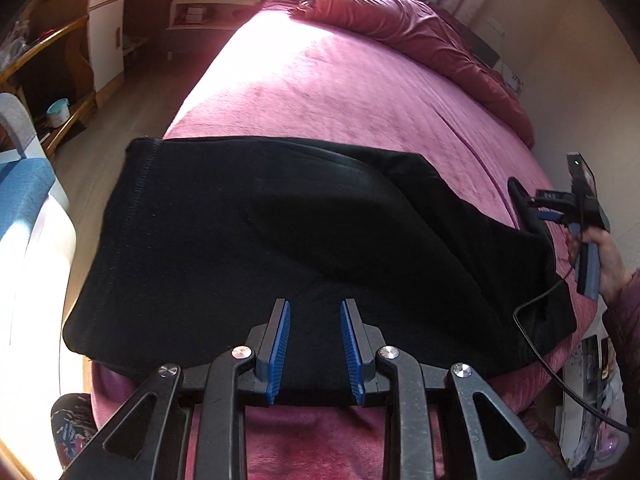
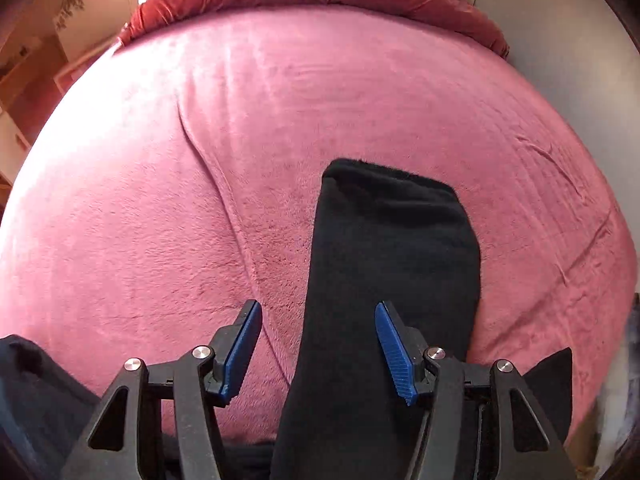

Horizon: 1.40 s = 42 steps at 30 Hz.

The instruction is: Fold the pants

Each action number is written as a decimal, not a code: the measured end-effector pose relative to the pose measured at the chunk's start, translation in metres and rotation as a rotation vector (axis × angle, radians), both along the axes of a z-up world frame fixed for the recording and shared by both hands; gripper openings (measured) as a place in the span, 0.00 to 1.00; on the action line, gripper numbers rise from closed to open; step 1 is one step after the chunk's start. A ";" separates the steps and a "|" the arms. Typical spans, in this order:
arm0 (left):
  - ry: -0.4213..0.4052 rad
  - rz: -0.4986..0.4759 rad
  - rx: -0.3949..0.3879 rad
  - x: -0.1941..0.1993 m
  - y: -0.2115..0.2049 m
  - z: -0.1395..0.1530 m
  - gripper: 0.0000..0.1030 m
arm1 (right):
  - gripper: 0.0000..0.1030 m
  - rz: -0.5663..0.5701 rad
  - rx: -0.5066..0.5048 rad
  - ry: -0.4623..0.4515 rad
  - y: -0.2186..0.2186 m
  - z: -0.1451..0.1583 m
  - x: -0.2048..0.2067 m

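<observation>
Left tool [image 1: 314,344]: jaws apart by a modest gap, nothing between the pads; black cloth lies below them, not pinched. Right tool [image 2: 318,354]: jaws wider, empty too, straddling the air above one dark leg; the pads press on nothing. The left view also shows that right tool at the far right edge, held in a hand [image 1: 604,256], just beside the cloth's right end.

Pants [image 1: 288,240]: black, lying across the near part of the bed [image 1: 340,92], a stitched edge at the left end, cloth already doubled into a broad band. In the right view a leg end [image 2: 394,248] runs away from me over the pink cover, its far tip squared off and flat.

My read: a fold has just been laid and both tools are free, so the next fold wants fresh grips.

How I would do it well:
- take the near edge with the left tool, pinching all layers, not only the top one
- take the leg end low, close to the cover, so no layer slips out
- lift both ends level, carry together, lay edge on edge
- mind the cable [image 1: 560,344] trailing across the right end; it could snag cloth.

Containers: a small pale tub [image 1: 58,112] sits on a low shelf at far left; contents too small to tell.
</observation>
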<state>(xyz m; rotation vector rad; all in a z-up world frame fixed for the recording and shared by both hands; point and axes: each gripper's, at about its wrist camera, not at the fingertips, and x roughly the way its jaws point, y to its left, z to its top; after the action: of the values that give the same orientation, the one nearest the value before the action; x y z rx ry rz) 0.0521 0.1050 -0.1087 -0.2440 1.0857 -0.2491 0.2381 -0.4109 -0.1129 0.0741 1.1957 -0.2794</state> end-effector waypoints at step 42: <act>0.100 -0.212 0.051 -0.004 -0.096 -0.026 0.26 | 0.35 -0.704 0.668 -0.492 -0.259 -0.033 -0.332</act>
<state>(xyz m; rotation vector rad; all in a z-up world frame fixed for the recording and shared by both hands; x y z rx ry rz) 0.0482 0.0092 -0.1348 -0.0958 1.2170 -0.4011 -0.0944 -0.6698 -0.1457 1.0992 0.6899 -0.4309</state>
